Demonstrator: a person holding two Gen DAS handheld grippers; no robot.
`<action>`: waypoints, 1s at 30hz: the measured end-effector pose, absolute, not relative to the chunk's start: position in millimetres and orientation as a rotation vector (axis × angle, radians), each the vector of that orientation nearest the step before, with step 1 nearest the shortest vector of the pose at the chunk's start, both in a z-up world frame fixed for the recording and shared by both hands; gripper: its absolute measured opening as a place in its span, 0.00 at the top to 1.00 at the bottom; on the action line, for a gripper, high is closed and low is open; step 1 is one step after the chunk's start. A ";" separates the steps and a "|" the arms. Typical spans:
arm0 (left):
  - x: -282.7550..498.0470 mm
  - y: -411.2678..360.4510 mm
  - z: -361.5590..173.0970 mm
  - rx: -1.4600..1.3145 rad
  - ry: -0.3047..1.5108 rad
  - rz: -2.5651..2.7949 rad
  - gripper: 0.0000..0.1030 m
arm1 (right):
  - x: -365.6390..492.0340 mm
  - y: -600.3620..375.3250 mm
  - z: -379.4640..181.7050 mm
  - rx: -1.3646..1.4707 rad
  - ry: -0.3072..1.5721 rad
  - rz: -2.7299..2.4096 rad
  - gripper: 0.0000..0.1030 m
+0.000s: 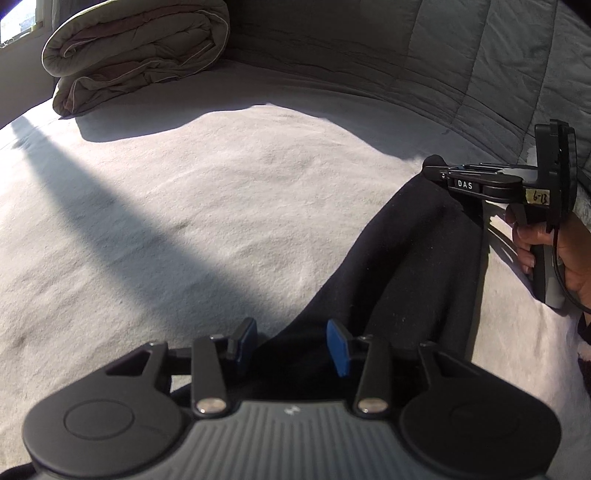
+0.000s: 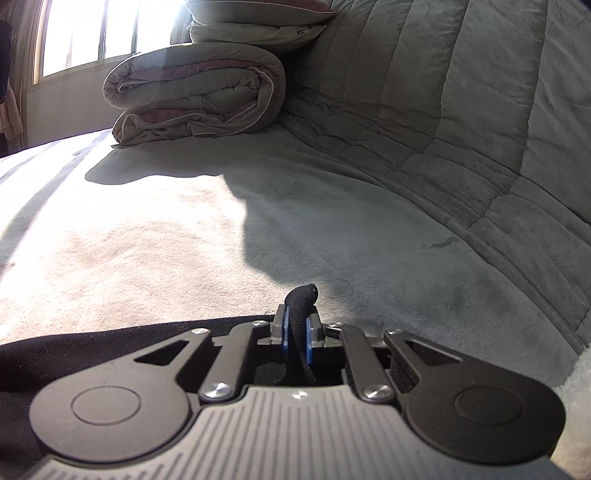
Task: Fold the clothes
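A black garment (image 1: 402, 266) lies in a long band on the pale bed cover (image 1: 207, 192), running from my left gripper up to the right. My left gripper (image 1: 293, 341) hovers open over its near end, blue pads (image 1: 340, 350) apart with cloth between them but not clamped. At the garment's far end the right gripper (image 1: 436, 168), held by a person's hand (image 1: 546, 251), pinches a corner. In the right wrist view my right gripper (image 2: 297, 334) is shut on a fold of the black garment (image 2: 301, 299), which pokes up between the pads and spreads to the left (image 2: 92, 354).
A rolled beige quilt (image 1: 136, 48) lies at the back left of the bed, with a pillow (image 2: 255, 18) stacked on it. A grey quilted headboard (image 2: 461, 110) curves along the back and right. A window (image 2: 96, 33) shines at the far left.
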State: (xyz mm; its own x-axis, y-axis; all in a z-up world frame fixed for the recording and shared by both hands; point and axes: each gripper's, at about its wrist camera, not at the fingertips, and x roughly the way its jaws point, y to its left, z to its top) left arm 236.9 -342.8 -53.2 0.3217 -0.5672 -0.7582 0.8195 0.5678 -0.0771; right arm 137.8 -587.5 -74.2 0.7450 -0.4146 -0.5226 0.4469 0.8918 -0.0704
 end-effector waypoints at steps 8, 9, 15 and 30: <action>208.0 -343.4 -51.5 0.216 0.590 -0.679 0.98 | 128.6 -590.2 -67.3 0.088 0.484 -0.527 0.93; 209.3 -344.3 -55.3 0.206 0.583 -0.655 0.98 | 128.6 -590.8 -66.9 0.090 0.476 -0.535 0.93; 210.5 -357.1 -67.5 0.248 0.565 -0.602 0.83 | 138.3 -590.8 -72.0 0.072 0.524 -0.540 0.89; 136.4 -219.5 3.2 0.033 0.464 -0.301 0.27 | 103.0 -560.3 -35.6 0.369 0.511 -0.365 0.54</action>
State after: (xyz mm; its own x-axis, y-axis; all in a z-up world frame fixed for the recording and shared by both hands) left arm 136.4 -219.5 3.2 0.8506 -0.2787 -0.4458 0.2935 0.9552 -0.0372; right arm 103.0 -560.3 -35.6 0.8115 -0.2430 -0.5314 0.4235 0.8712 0.2484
